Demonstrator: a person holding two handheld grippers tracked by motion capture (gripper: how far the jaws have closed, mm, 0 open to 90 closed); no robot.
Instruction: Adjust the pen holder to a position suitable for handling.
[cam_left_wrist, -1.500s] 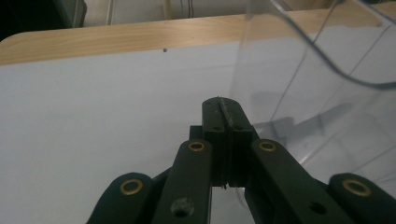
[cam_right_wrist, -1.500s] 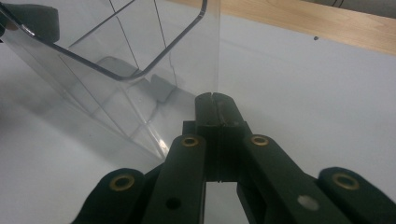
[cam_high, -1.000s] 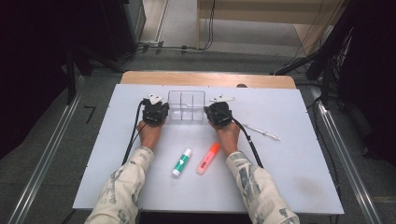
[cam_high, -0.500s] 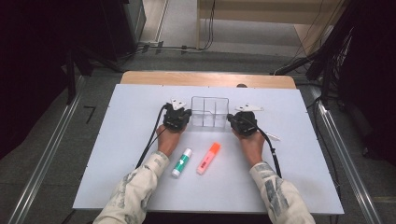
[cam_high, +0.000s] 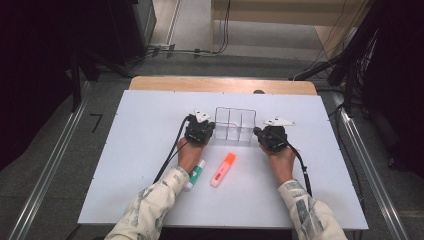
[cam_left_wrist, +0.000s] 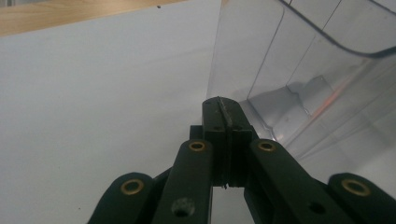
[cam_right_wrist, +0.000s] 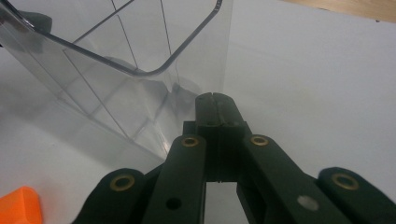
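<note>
Both grippers closed, empty: left gripper (cam_high: 200, 131) at 9, right gripper (cam_high: 272, 137) at 3 of clear organizer (cam_high: 235, 125) (probably touching). Push evenly.

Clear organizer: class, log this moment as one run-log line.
left gripper: shut, at clear organizer's left end | right gripper: shut, at right end | orange highlighter, glue stick: on table

No legible text, brand, number or sign is found in any view. The orange highlighter (cam_high: 223, 169), lying just in front of the clear divided organiser (cam_high: 235, 124), carries a pale label panel, but its print is too small to be read. The green-and-white glue stick (cam_high: 195, 174), to the left of the highlighter, bears markings that cannot be made out either. The organiser's walls are unmarked.
</note>
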